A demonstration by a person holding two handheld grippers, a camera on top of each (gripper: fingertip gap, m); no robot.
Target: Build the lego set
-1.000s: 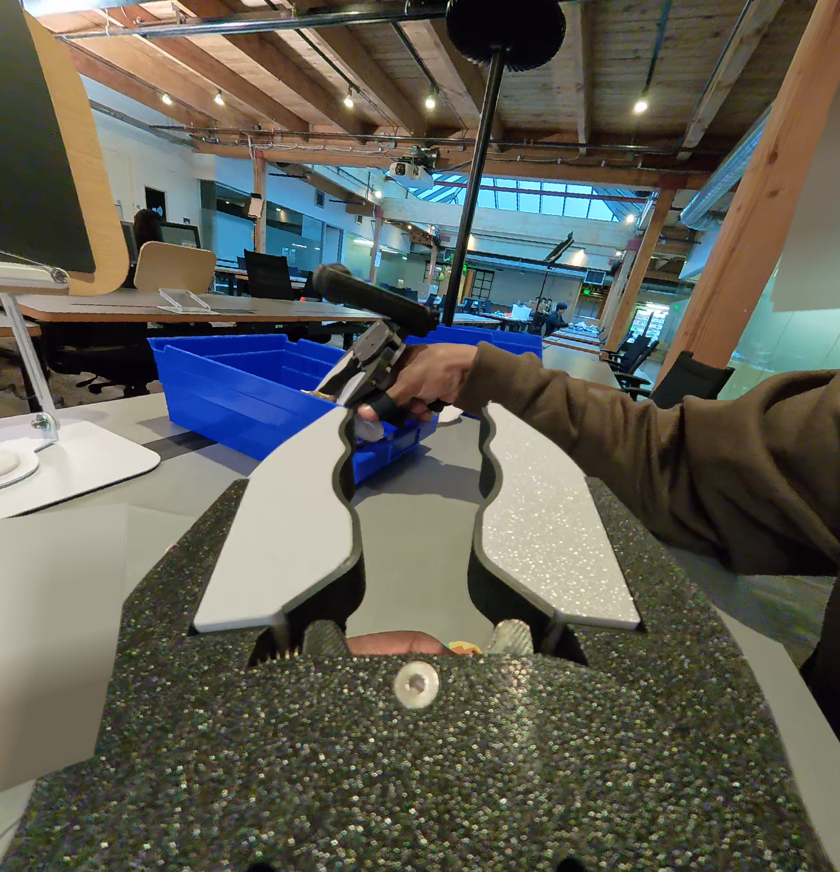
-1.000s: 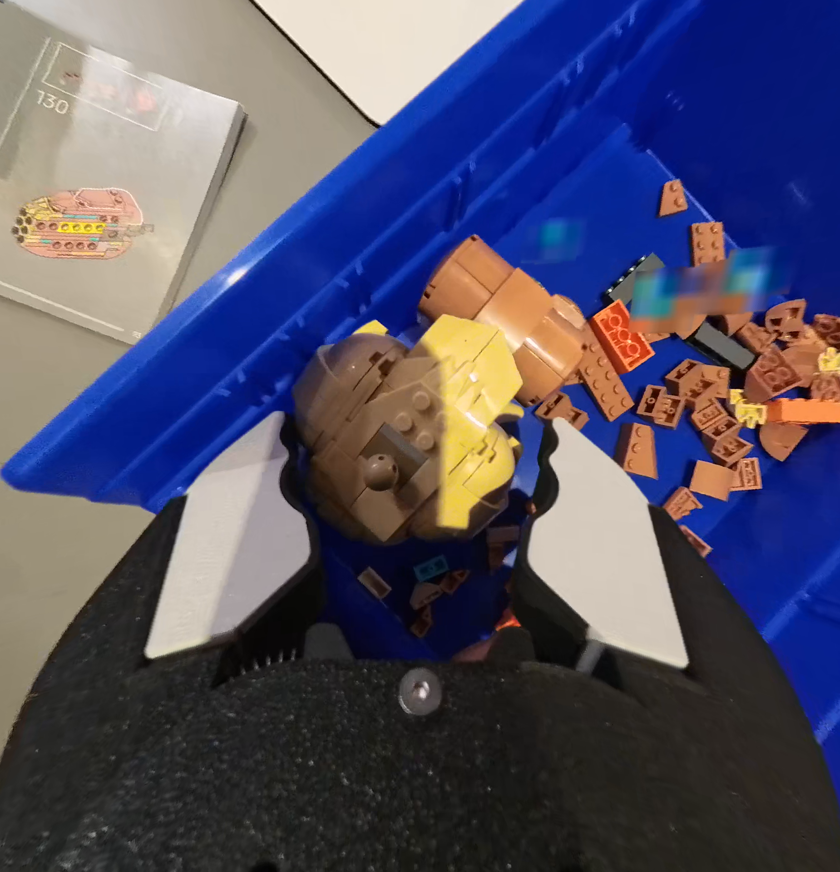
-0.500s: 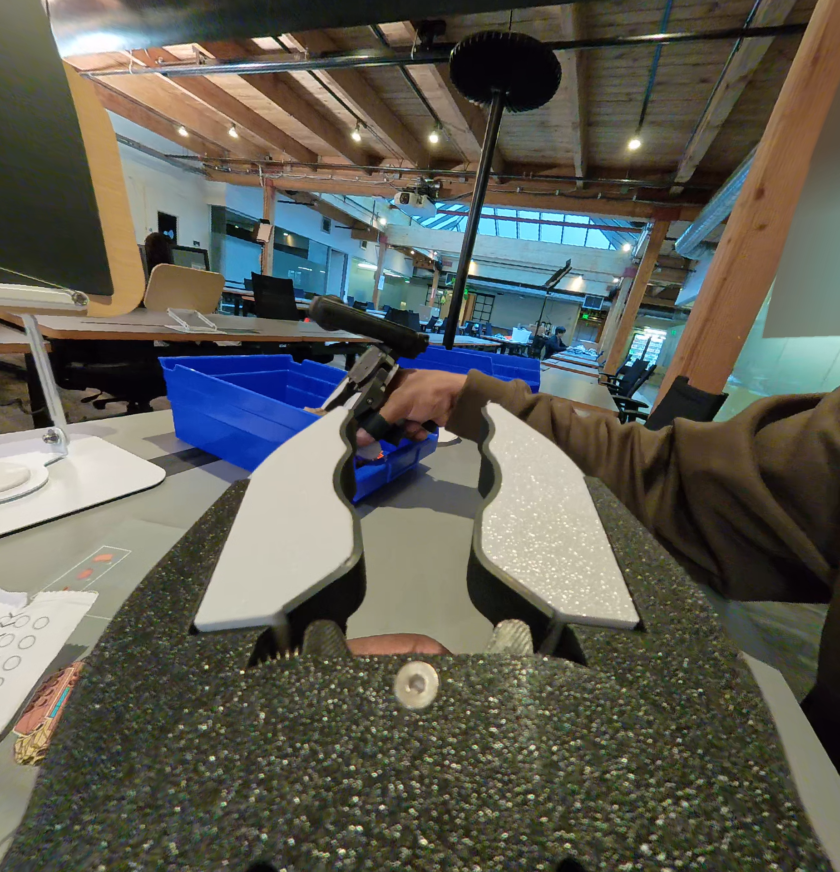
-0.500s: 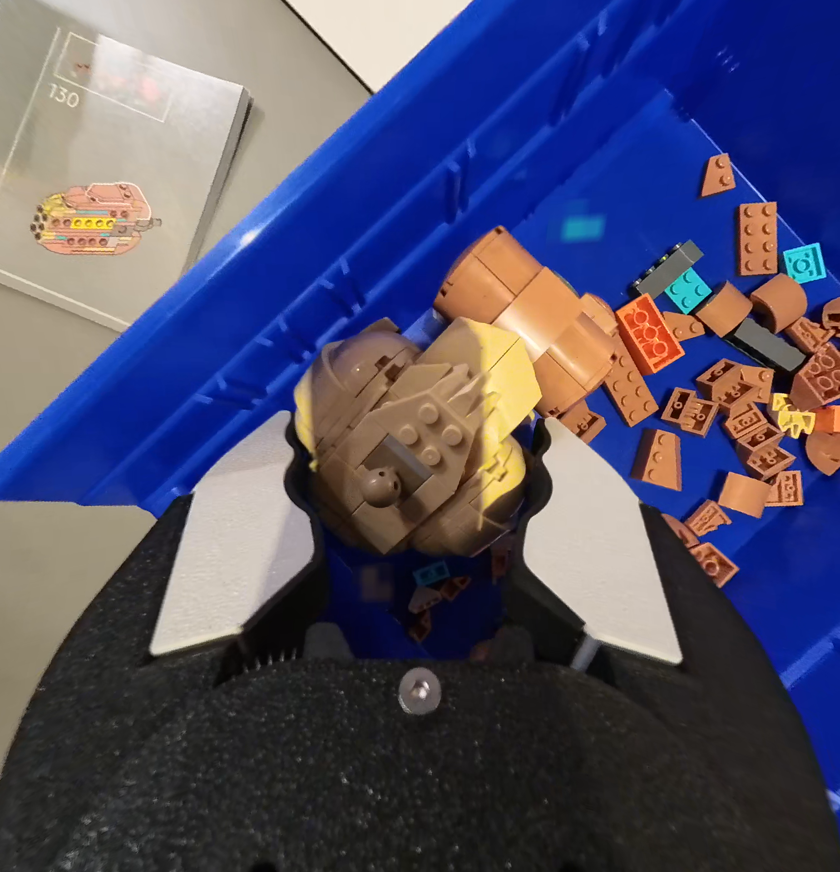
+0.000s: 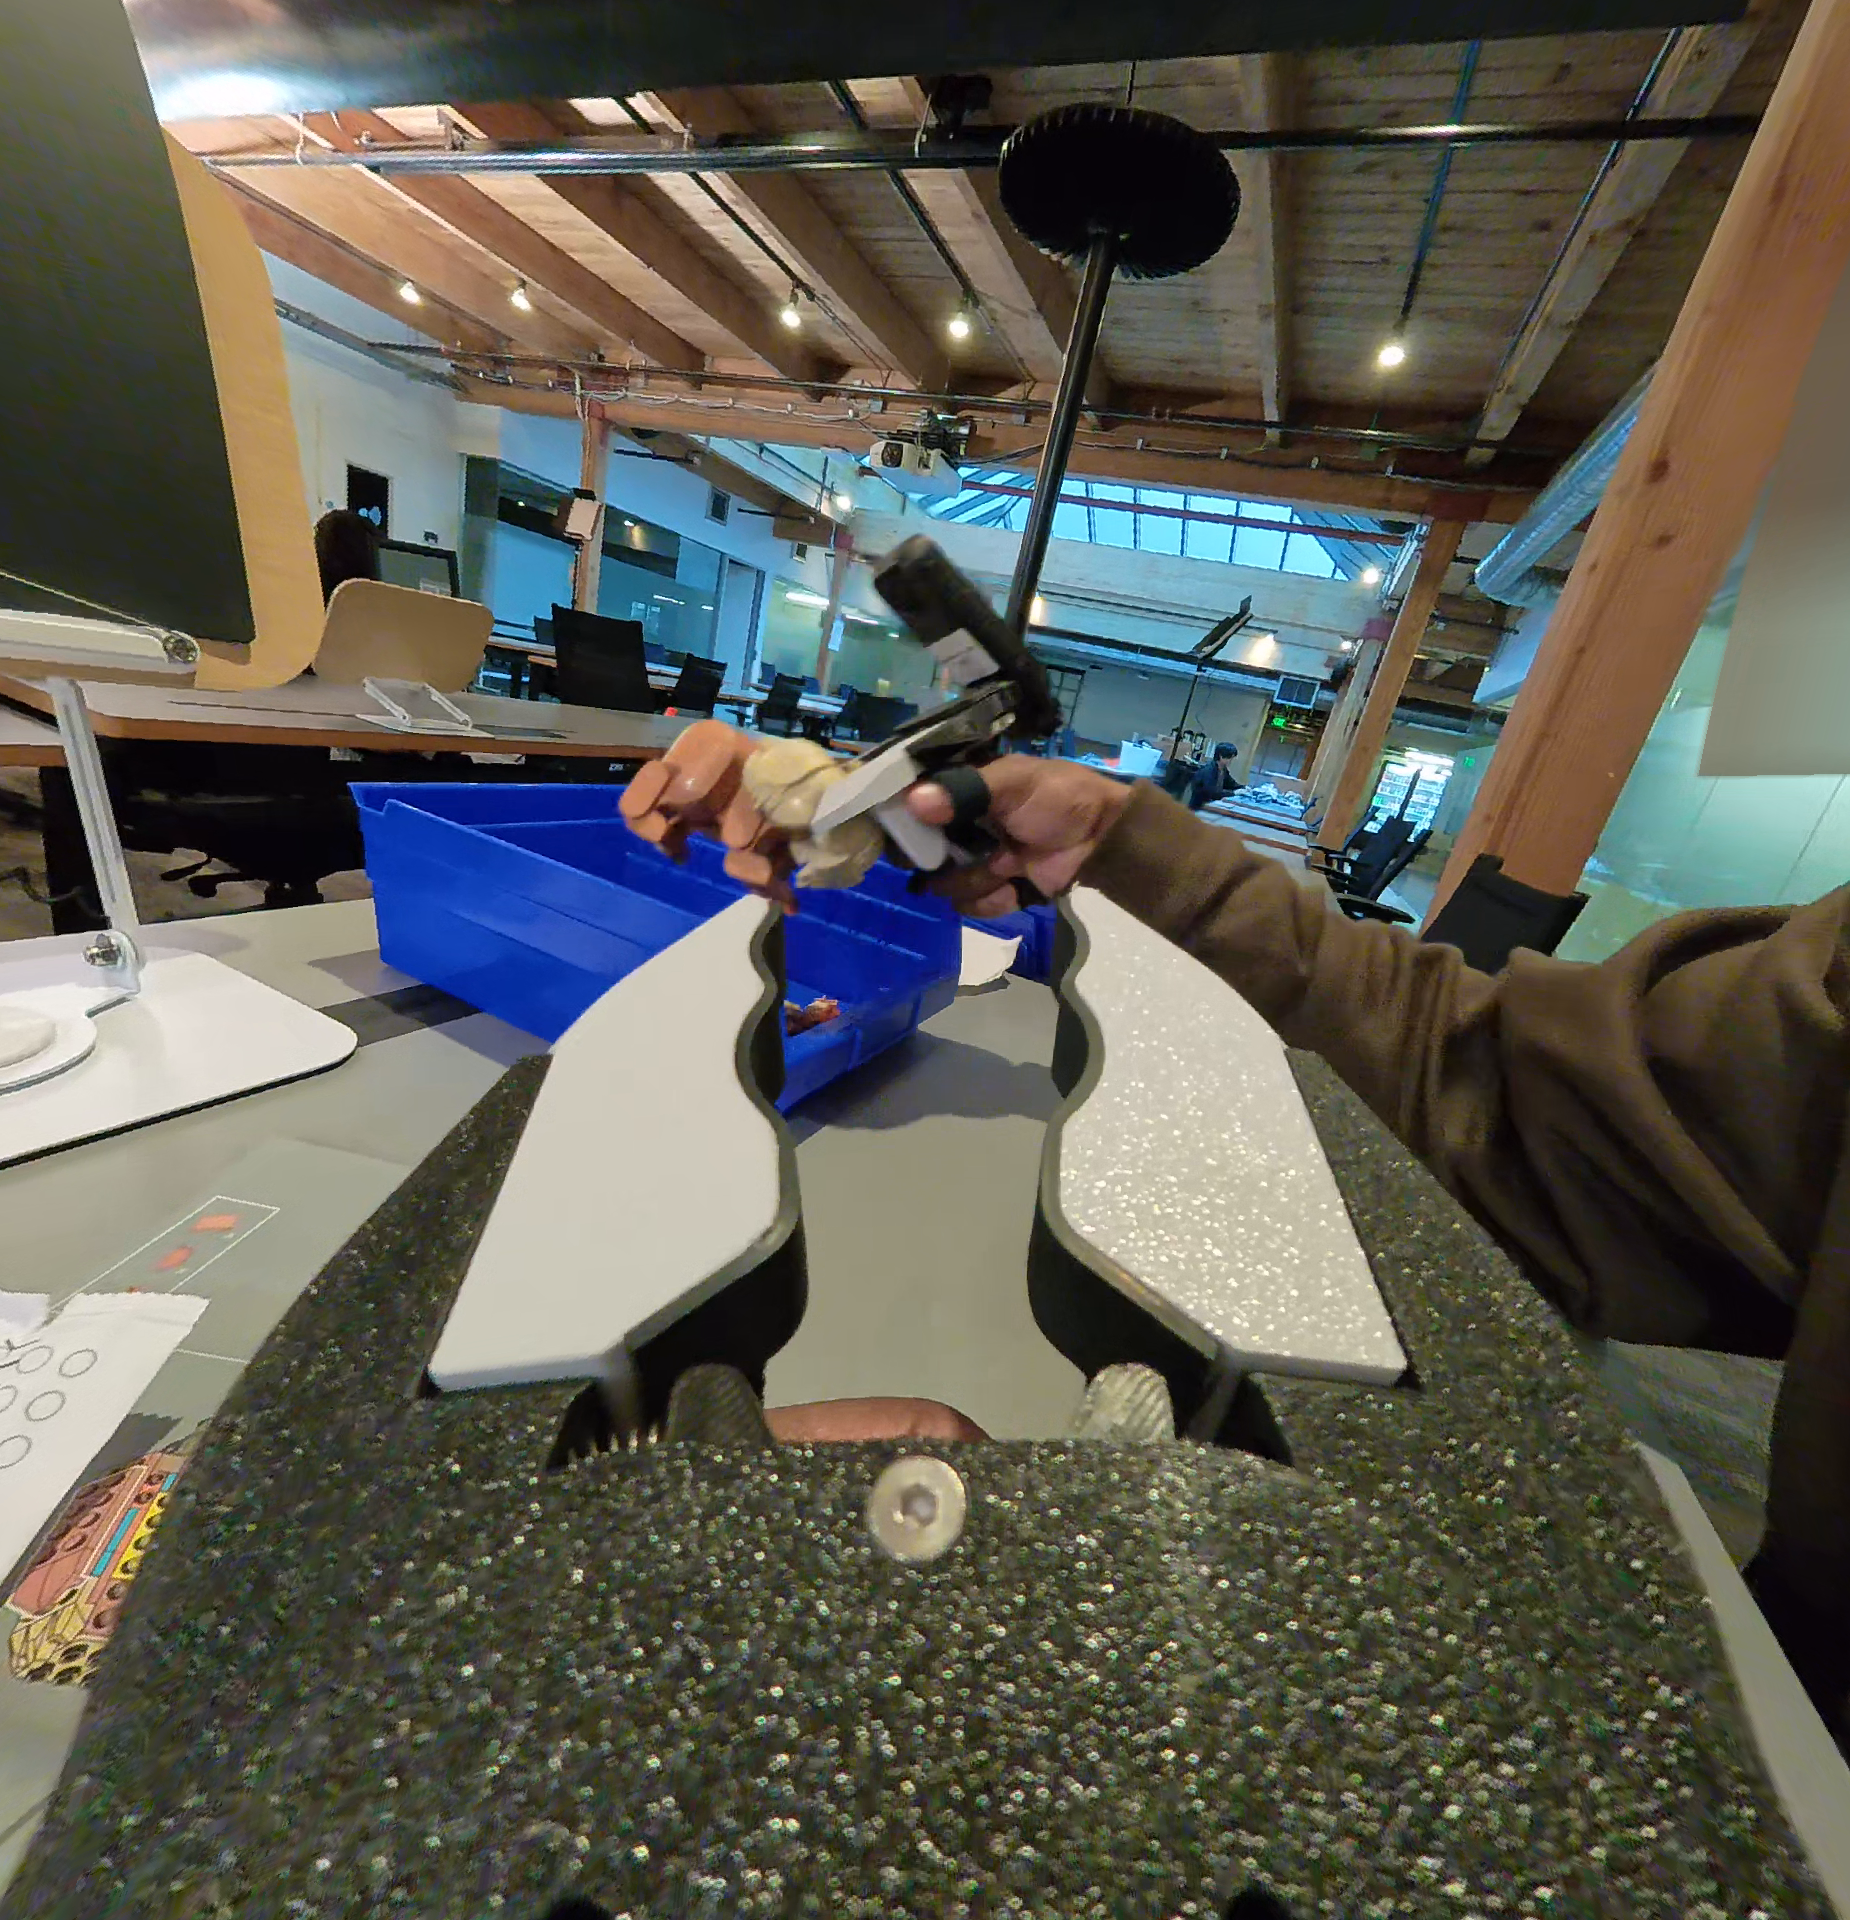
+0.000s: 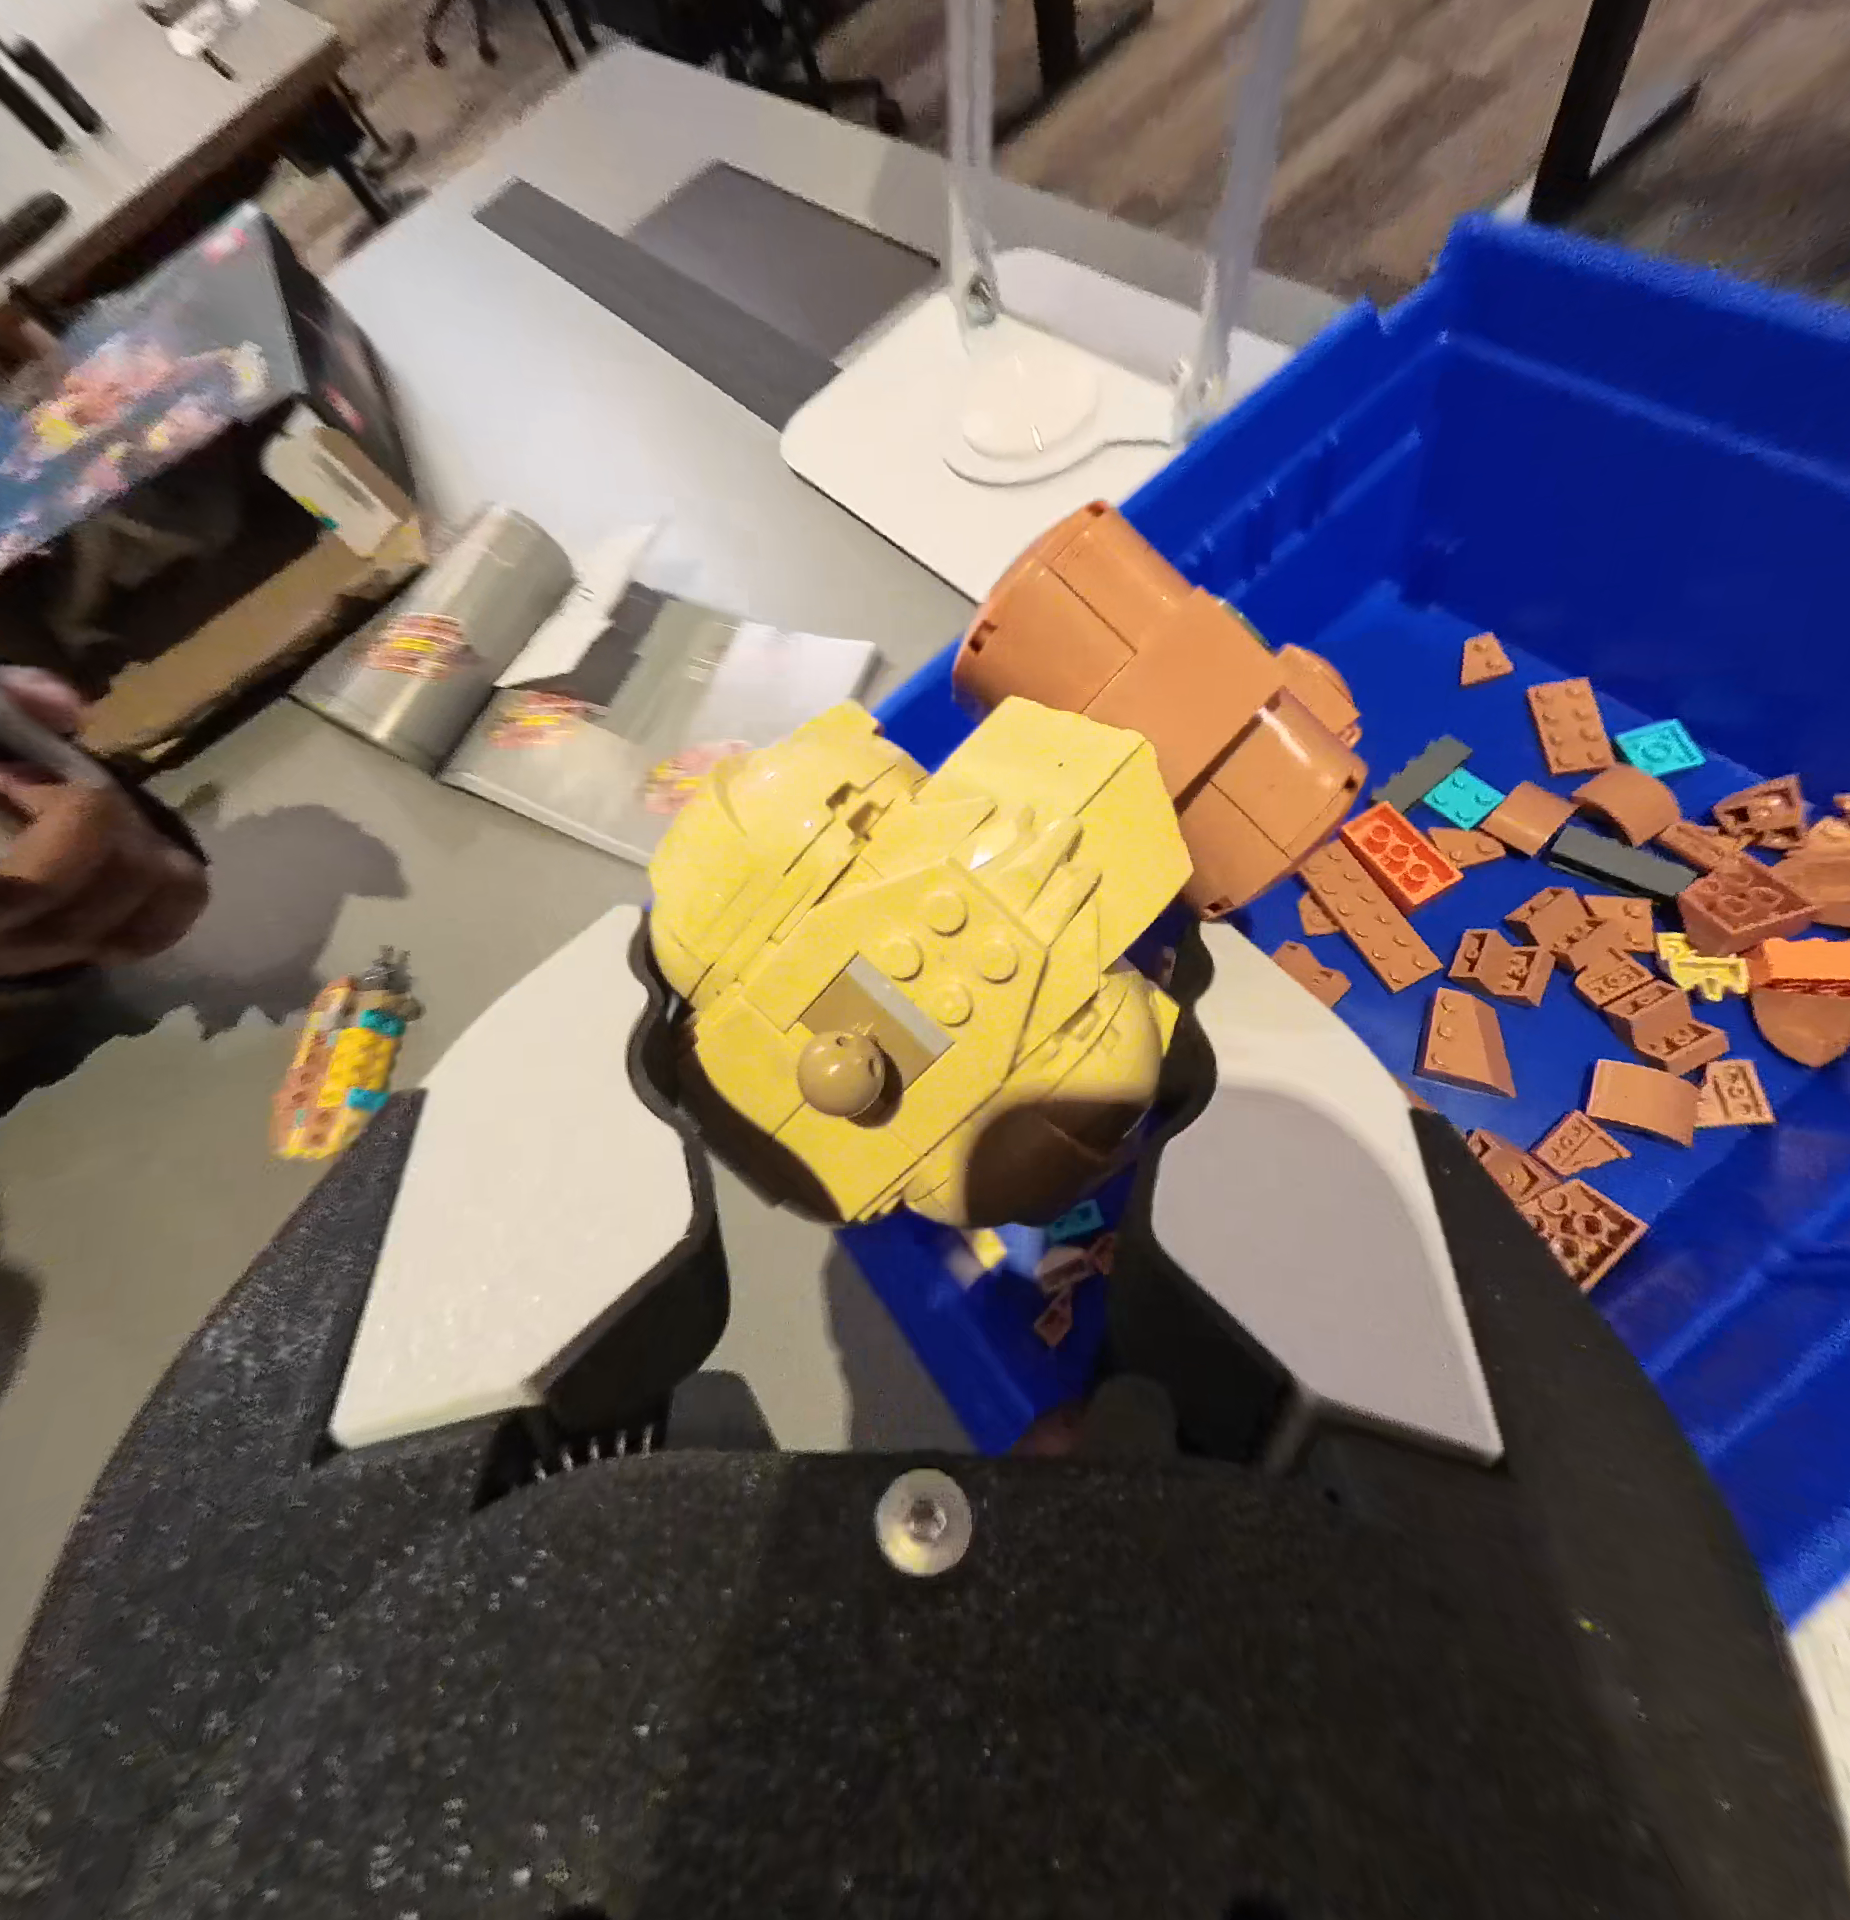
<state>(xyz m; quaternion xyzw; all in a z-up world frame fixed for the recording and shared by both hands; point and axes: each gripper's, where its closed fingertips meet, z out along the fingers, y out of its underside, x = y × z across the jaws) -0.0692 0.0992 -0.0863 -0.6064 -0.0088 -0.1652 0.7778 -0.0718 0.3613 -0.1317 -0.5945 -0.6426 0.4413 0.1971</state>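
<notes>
A blue bin (image 6: 1586, 436) sat on the grey counter (image 6: 152, 1195). Inside it lay many loose bricks (image 6: 1586, 997), mostly brown, with 1 orange brick, 2 teal ones, a few small yellow ones and some dark grey strips. In the left wrist view the same blue bin (image 5: 547, 894) stood past the left gripper (image 5: 913, 935), and a few brown bits showed in its near corner.

The right gripper (image 6: 921, 997) had its jaws pinching a lego model (image 6: 900, 935), held up in the air over the near edge of the bin. The model was round and bumpy. Its near part was tan, yellow where the light hit it, with a small round knob and some studs. A fat orange-brown part like a drum stuck out from its far side. In the left wrist view the right gripper (image 5: 848, 810) held that lego model (image 5: 744, 800) above the bin, and a hand (image 5: 1014, 831) in a brown sleeve (image 5: 1523, 1091) gripped the tool.

The left gripper's jaws were spread apart with nothing between them.

On the counter lay a small yellow and brown lego piece (image 6: 344, 1049), an open instruction booklet (image 6: 588, 686), a dark box (image 6: 162, 416) and a white lamp base (image 6: 1004, 416). The room was a big office with wood beams (image 5: 692, 249), ceiling lights and far desks.
</notes>
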